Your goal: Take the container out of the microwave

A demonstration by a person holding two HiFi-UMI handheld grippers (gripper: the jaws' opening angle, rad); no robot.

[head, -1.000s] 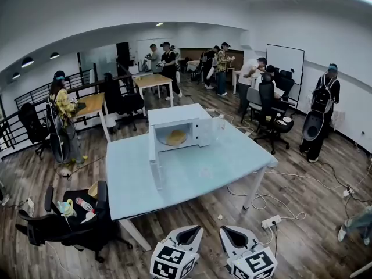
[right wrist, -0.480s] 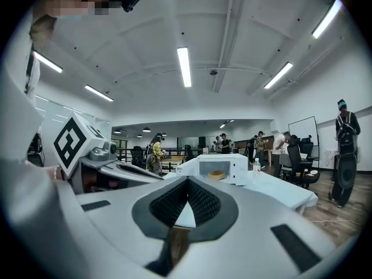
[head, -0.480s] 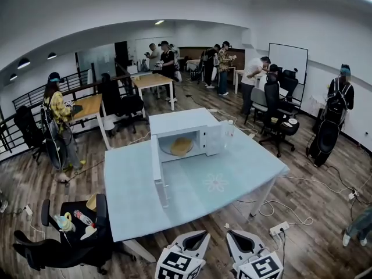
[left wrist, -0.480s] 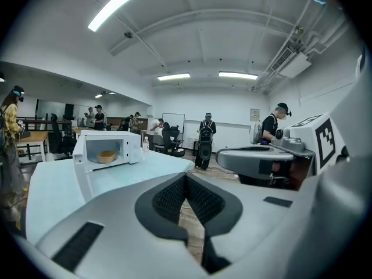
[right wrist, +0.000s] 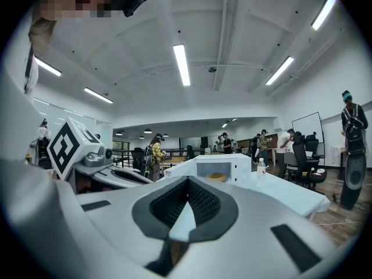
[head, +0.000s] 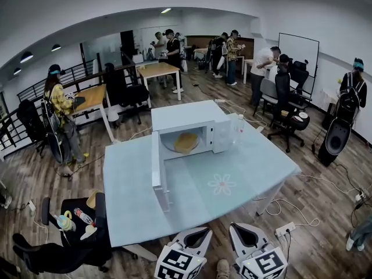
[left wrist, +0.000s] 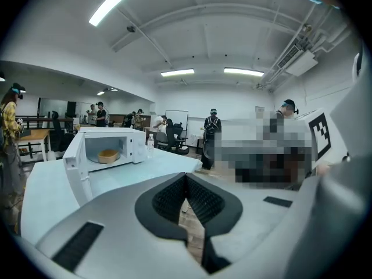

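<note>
A white microwave [head: 185,125] stands on the pale blue table [head: 232,179], its door [head: 157,173] swung wide open toward me. Inside sits a tan round container [head: 186,142], also seen small in the left gripper view [left wrist: 108,156] and the right gripper view [right wrist: 217,176]. My left gripper [head: 195,233] and right gripper [head: 243,232] hover side by side off the table's near edge, well short of the microwave. Both are shut with nothing between the pads.
A clear water bottle [head: 237,124] stands right of the microwave. A black office chair [head: 64,243] with clutter sits at the table's near left corner. A power strip [head: 285,229] and cables lie on the floor to the right. Several people stand at desks behind.
Both grippers have moved forward toward the table, so the microwave and table look larger and nearer. Jaws stayed shut.
</note>
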